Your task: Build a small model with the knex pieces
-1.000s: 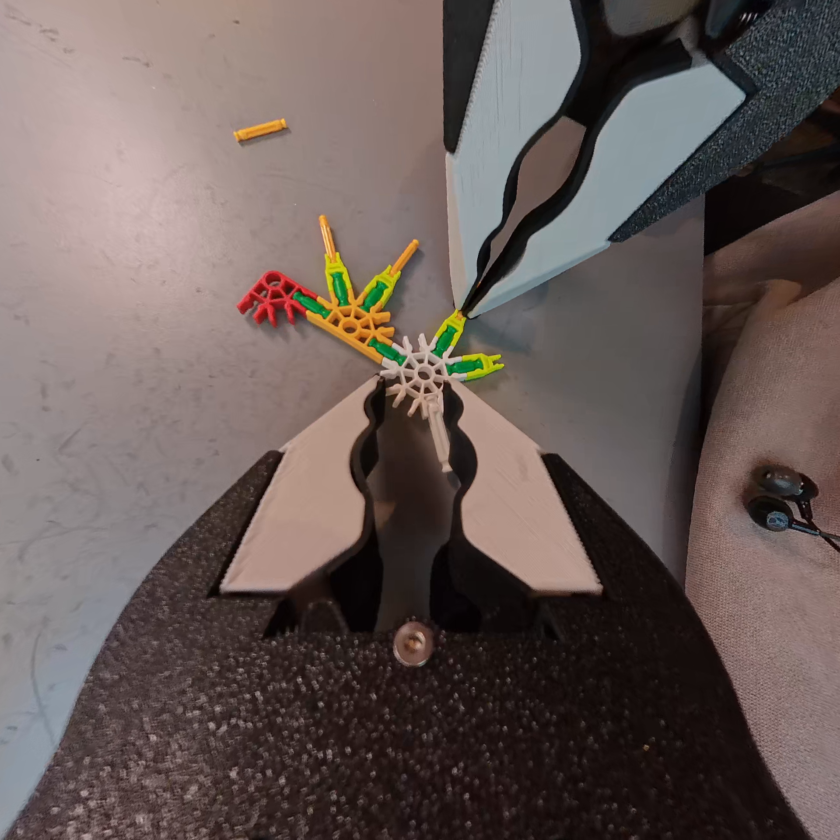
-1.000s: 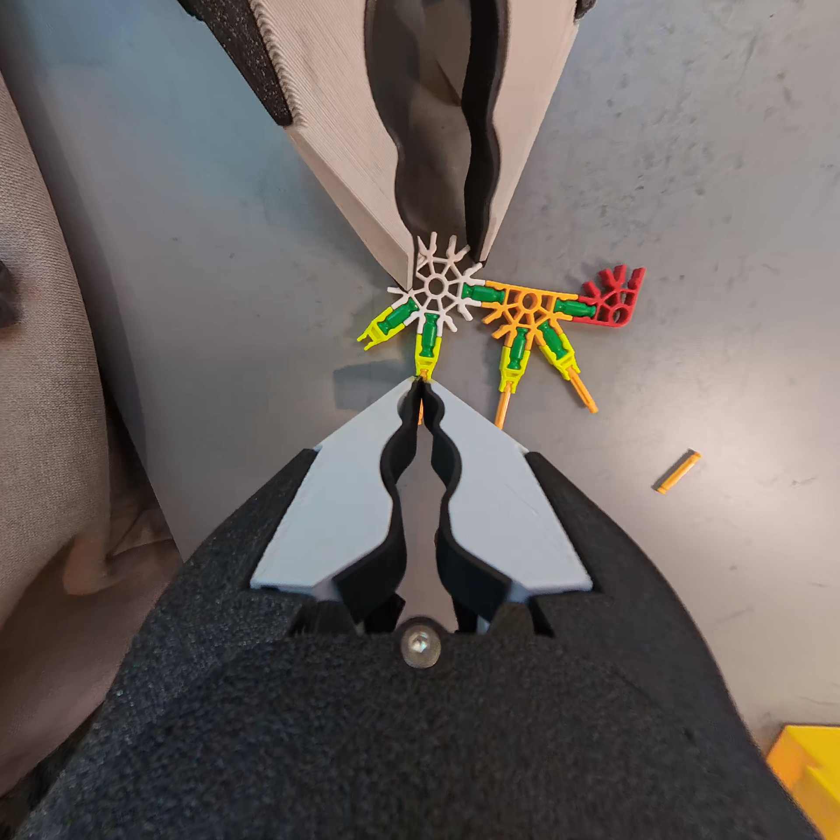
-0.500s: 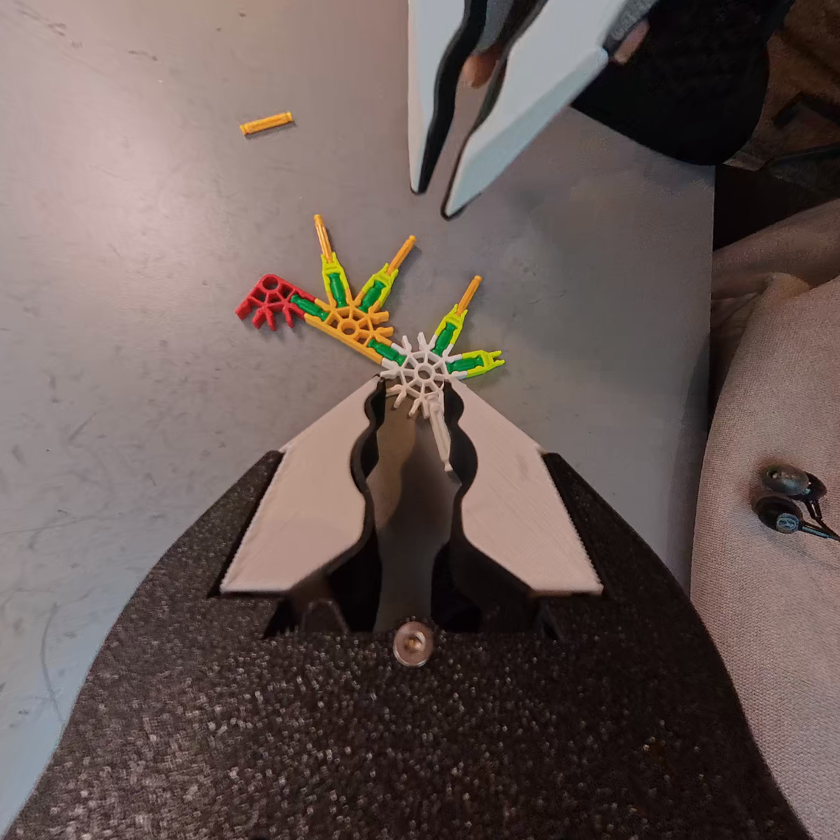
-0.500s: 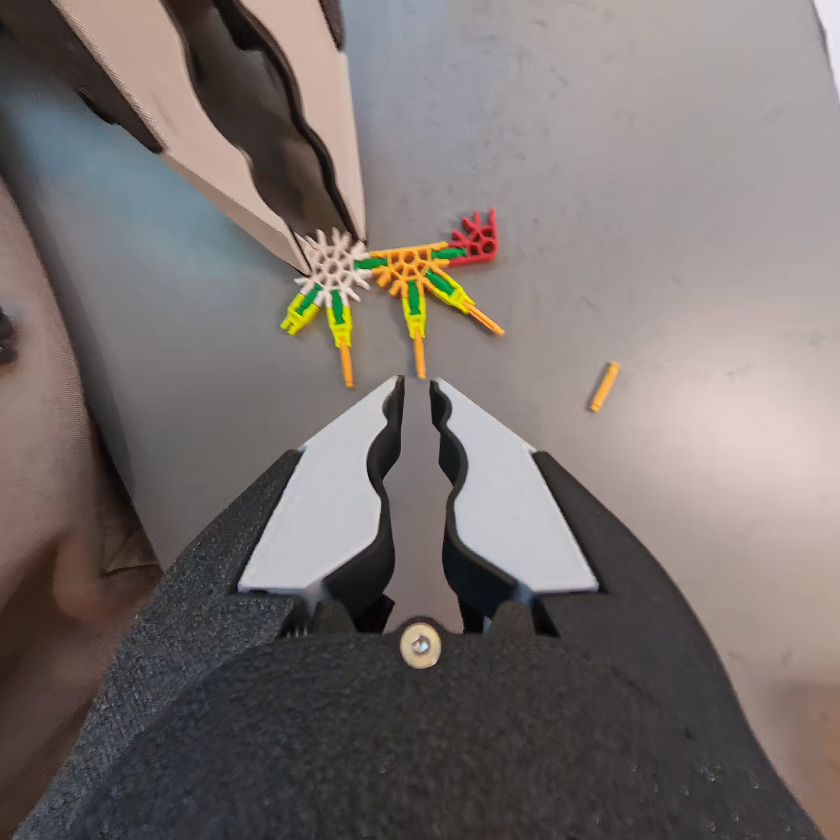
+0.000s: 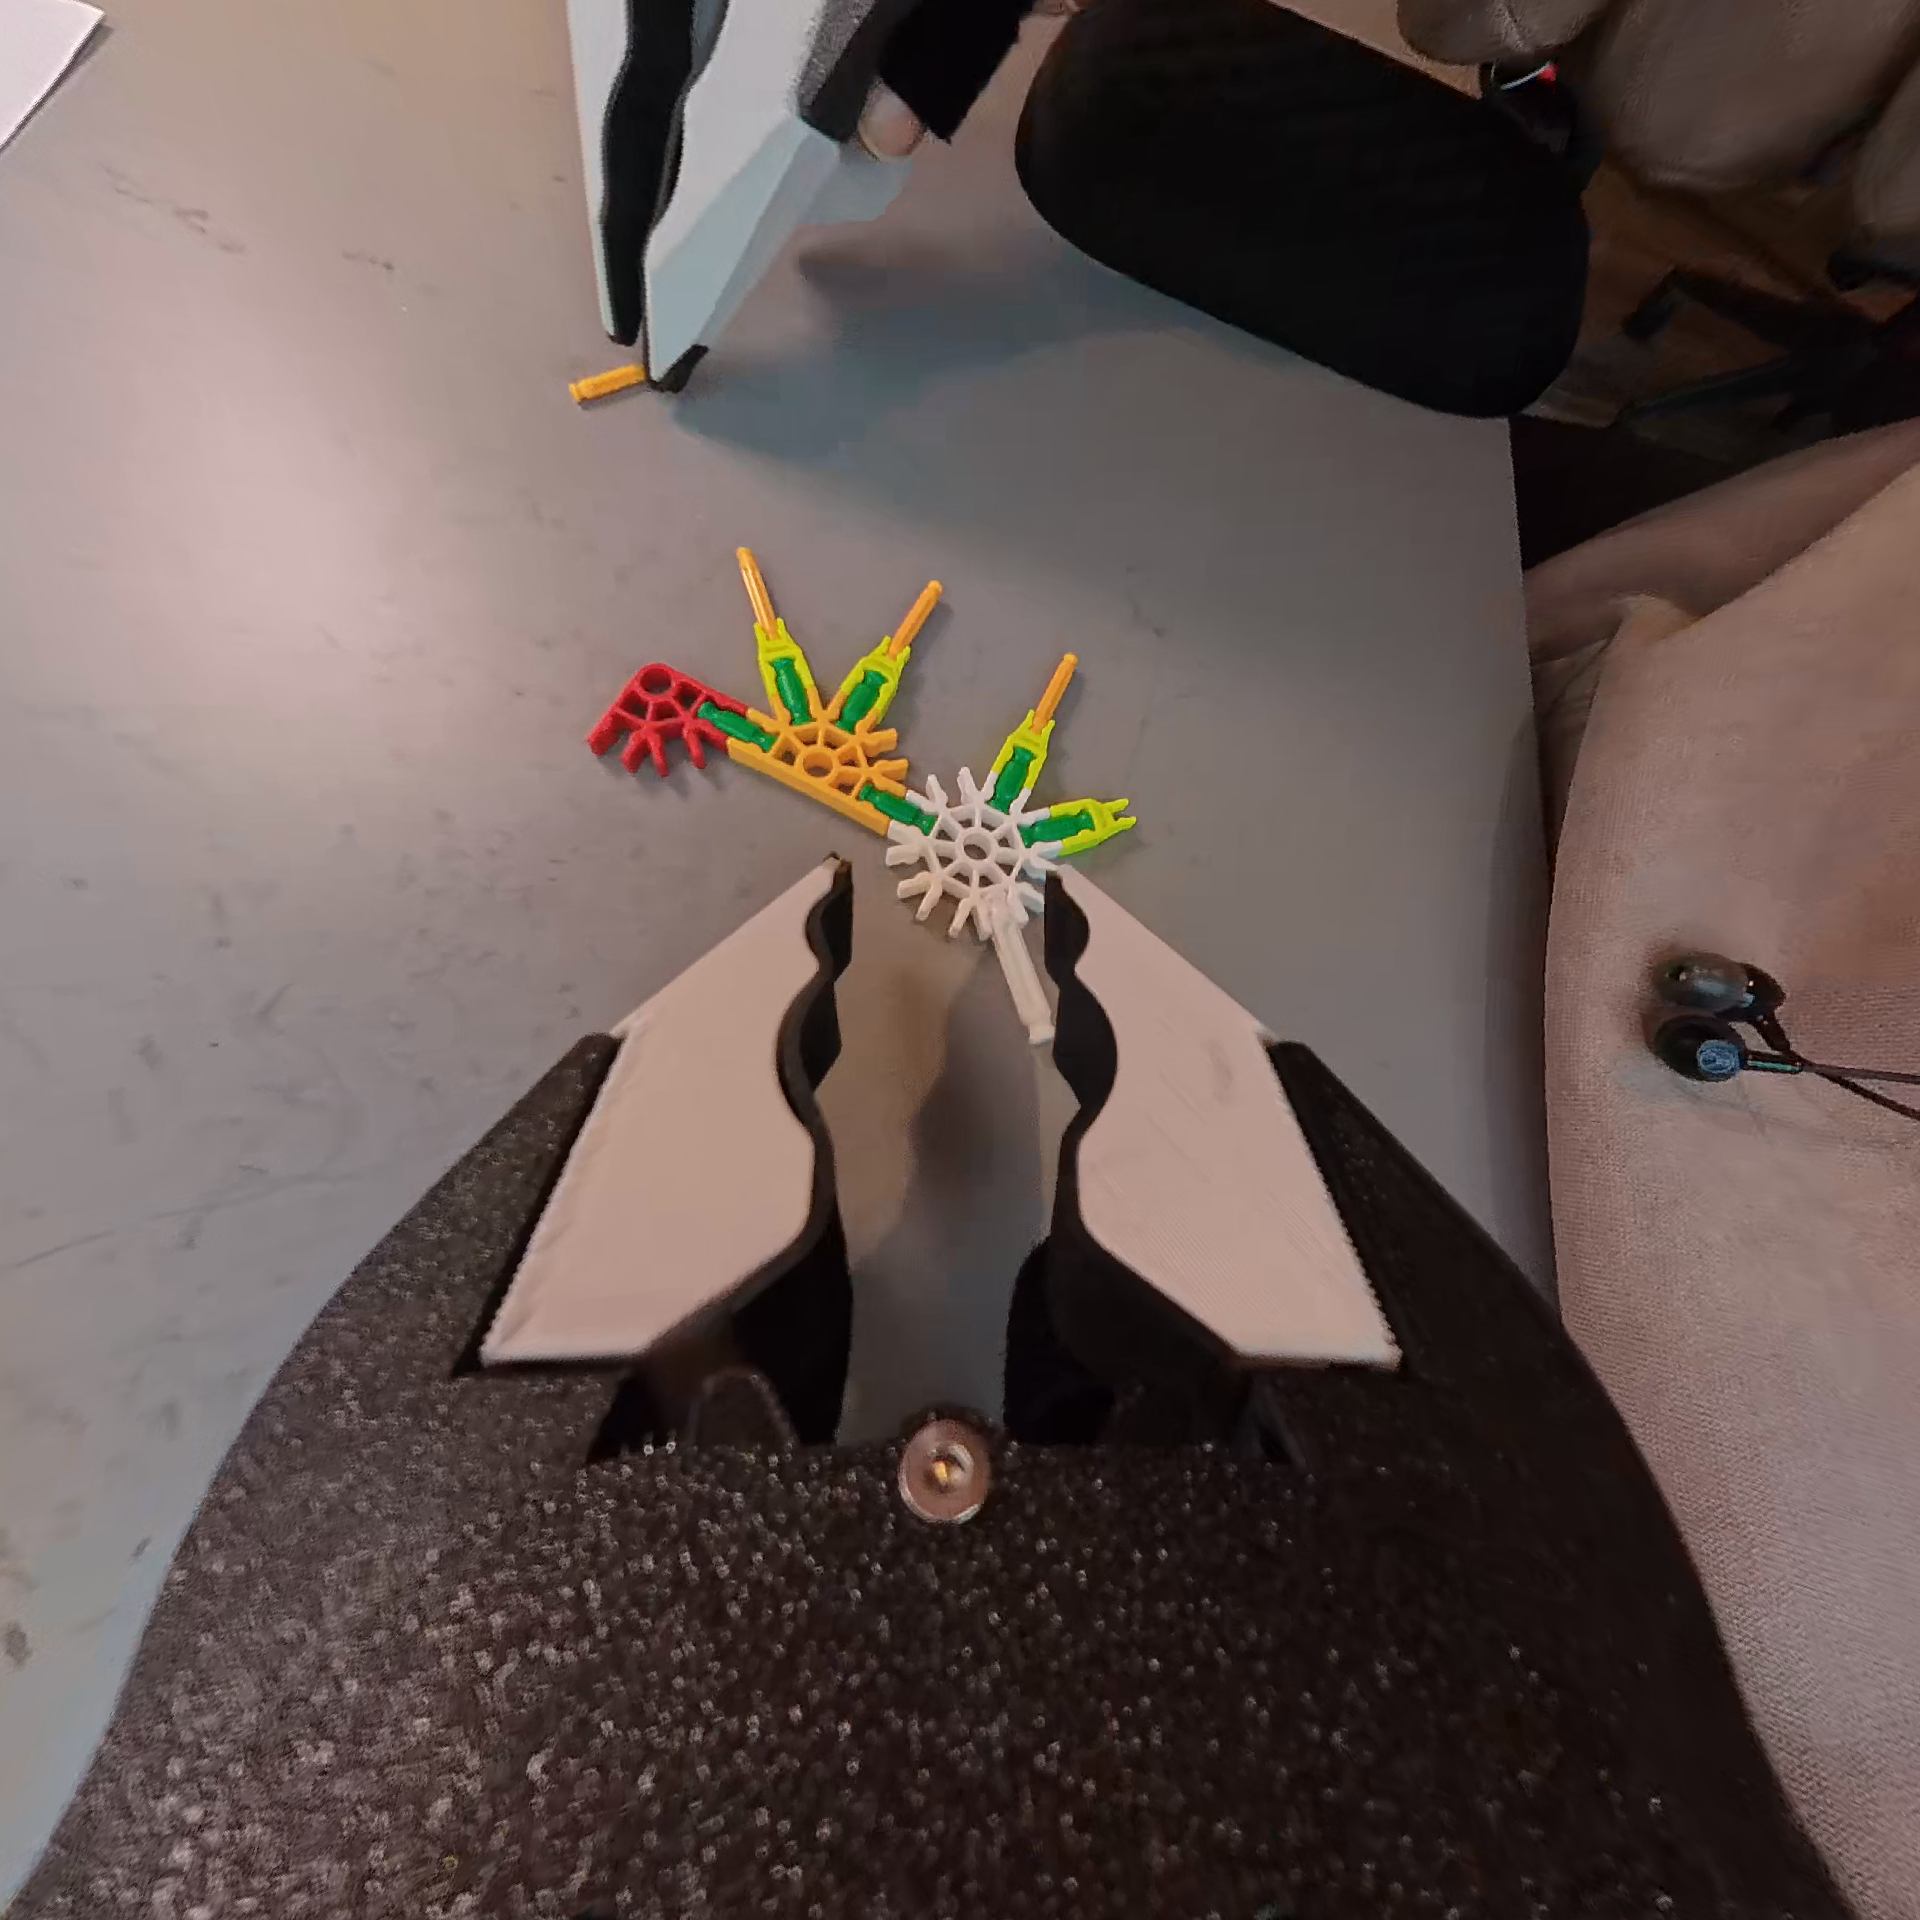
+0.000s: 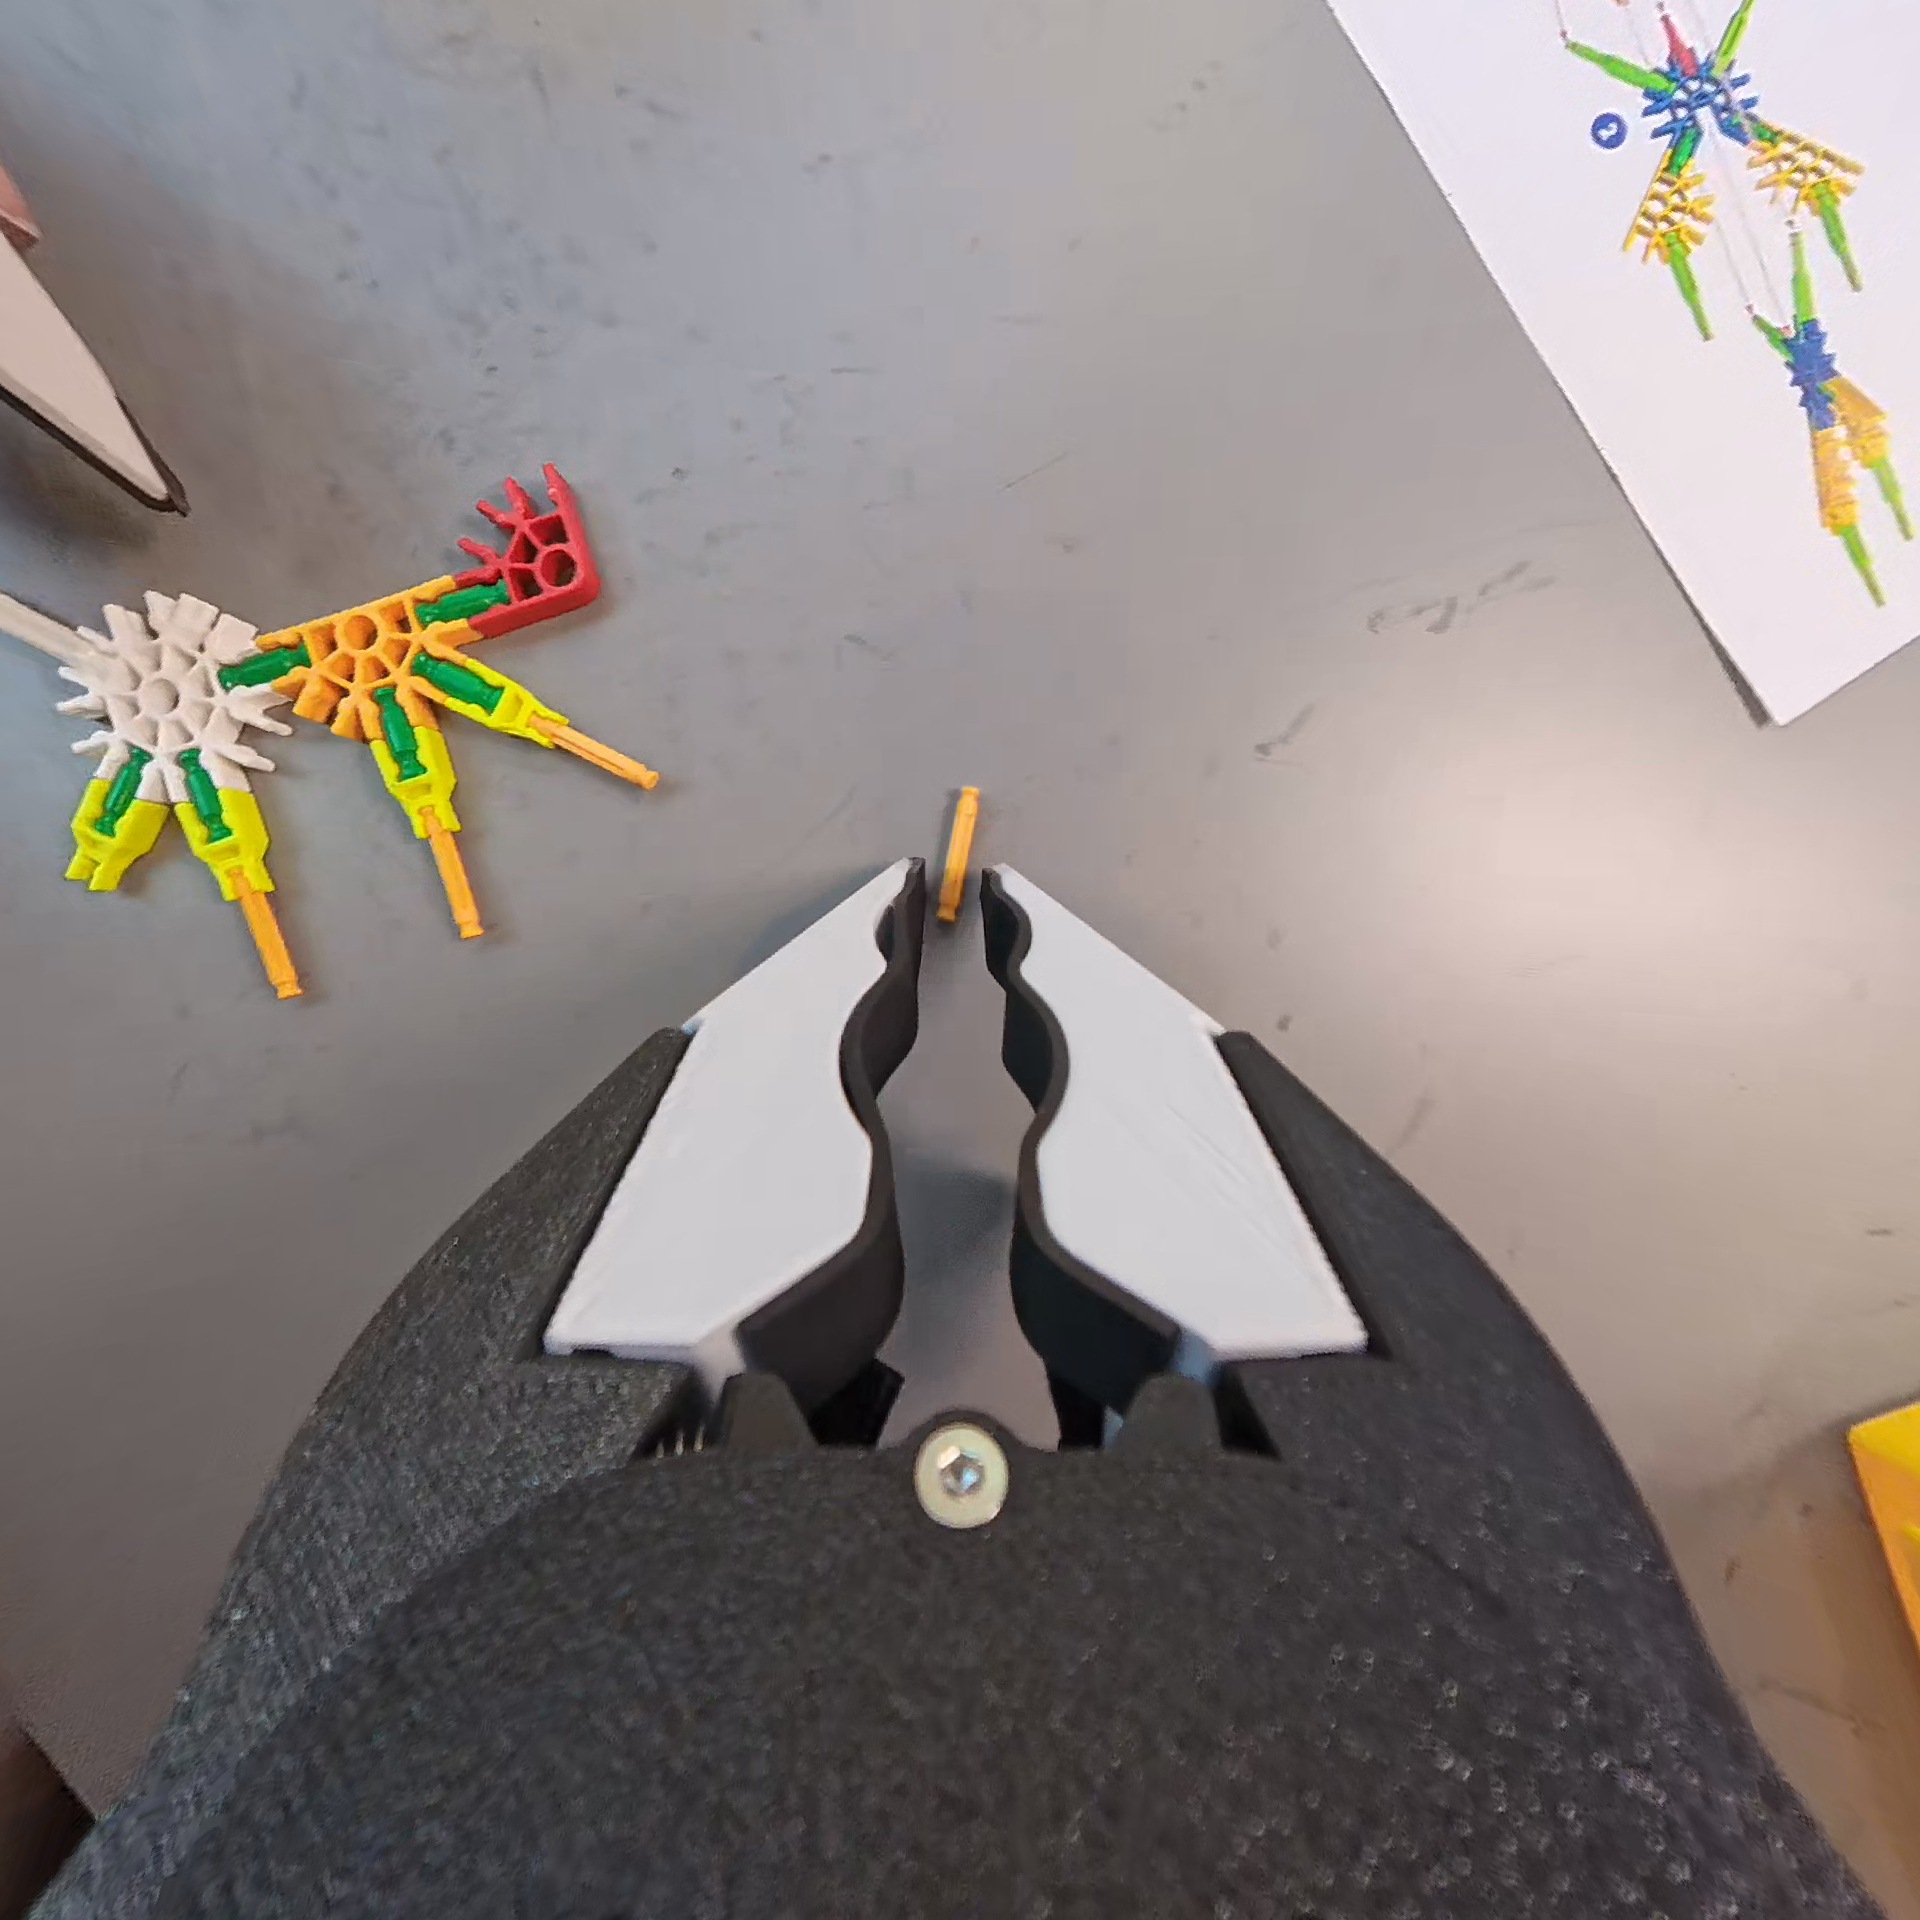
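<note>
Since a second ago, left gripper [image 5: 945,883] has let go of the toy figure [image 5: 862,758]; jaws wide, white wheel [image 5: 971,847] just beyond the tips. Right view: right gripper [image 6: 951,883] has moved off, jaws slightly apart around the loose orange rod [image 6: 956,852], gripping nothing.

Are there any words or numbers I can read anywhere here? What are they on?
White picture sheet: one small blue round mark with a sign inside, too small to read.
Black earbud on the beige cloth: a tiny round mark, too small to read.
Toy build, grey table and loose orange rod: no writing on them.
</note>
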